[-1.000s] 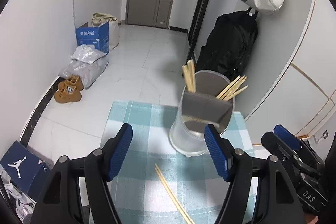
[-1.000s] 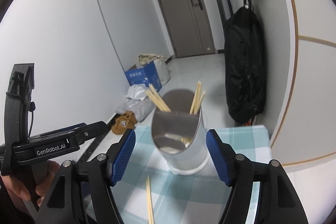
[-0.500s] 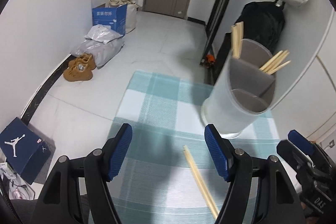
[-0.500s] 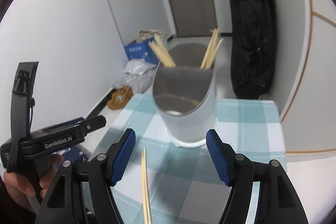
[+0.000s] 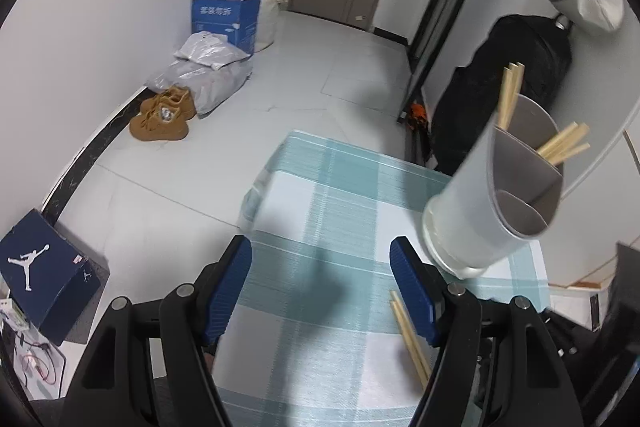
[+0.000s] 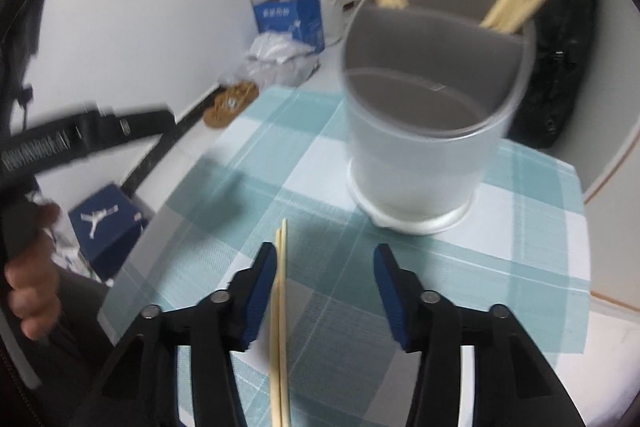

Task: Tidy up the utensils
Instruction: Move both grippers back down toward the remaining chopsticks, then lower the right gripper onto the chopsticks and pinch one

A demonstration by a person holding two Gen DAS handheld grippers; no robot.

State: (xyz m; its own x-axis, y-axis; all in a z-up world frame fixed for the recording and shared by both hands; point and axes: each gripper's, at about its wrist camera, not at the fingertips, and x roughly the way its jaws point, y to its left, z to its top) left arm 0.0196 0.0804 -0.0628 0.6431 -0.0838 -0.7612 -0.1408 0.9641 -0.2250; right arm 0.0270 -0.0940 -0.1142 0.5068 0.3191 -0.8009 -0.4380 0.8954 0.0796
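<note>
The loose chopsticks lie on the checked cloth, pointing toward the holder. They're between my right gripper's closing jaws, hugging the left pad, not pinched. Left gripper gapes, empty.

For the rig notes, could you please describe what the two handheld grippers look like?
Both the left gripper and the right gripper share one design: black angular linkage arms with silver pivot pins, ending in jaws lined with ribbed blue pads. In the right wrist view the left gripper's black body carries white lettering, blurred here. No cables or sleeves show.
</note>
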